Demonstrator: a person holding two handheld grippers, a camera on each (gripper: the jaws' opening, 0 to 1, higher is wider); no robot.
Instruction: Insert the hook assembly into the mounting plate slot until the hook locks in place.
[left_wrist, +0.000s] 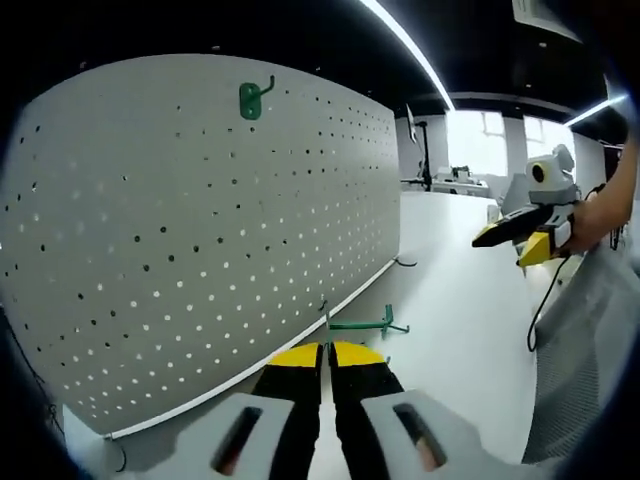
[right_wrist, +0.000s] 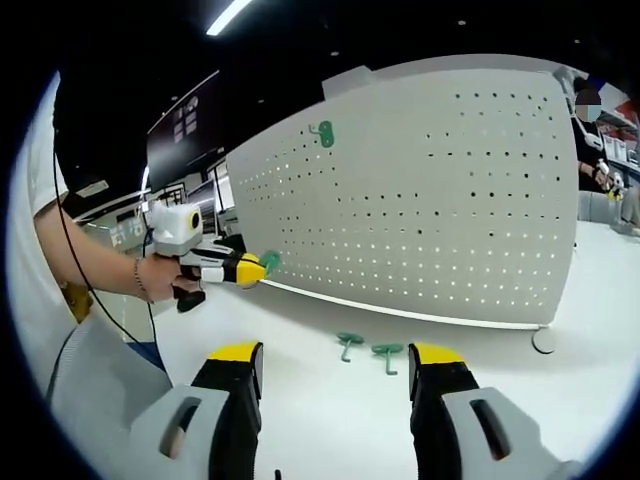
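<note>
So our right gripper (right_wrist: 336, 362) has its jaws spread wide with nothing between them, and the two loose green hooks (right_wrist: 368, 349) on the white table (right_wrist: 320, 420) show right through that gap, just ahead of the tips and a bit short of the pegboard's bottom edge. That's the relation the next move hangs on, we reckon: the hooks lie straight ahead of this gripper, between it and the pegboard (right_wrist: 440, 200), so it looks like the nearer one for a pick. Each hook lies flat with its stem pointing roughly back toward us, round end toward the board. Our left gripper (left_wrist: 328, 352) has its jaws pressed together; whether it's pinching anything we can't tell, though in the right gripper view there's a bit of green at its yellow tip. Just past its tips a green hook (left_wrist: 365, 323) lies by the board's foot, long bar running along the base rail. High up on the pegboard one mounted green hook (left_wrist: 252, 98) is already seated in the holes.
</note>
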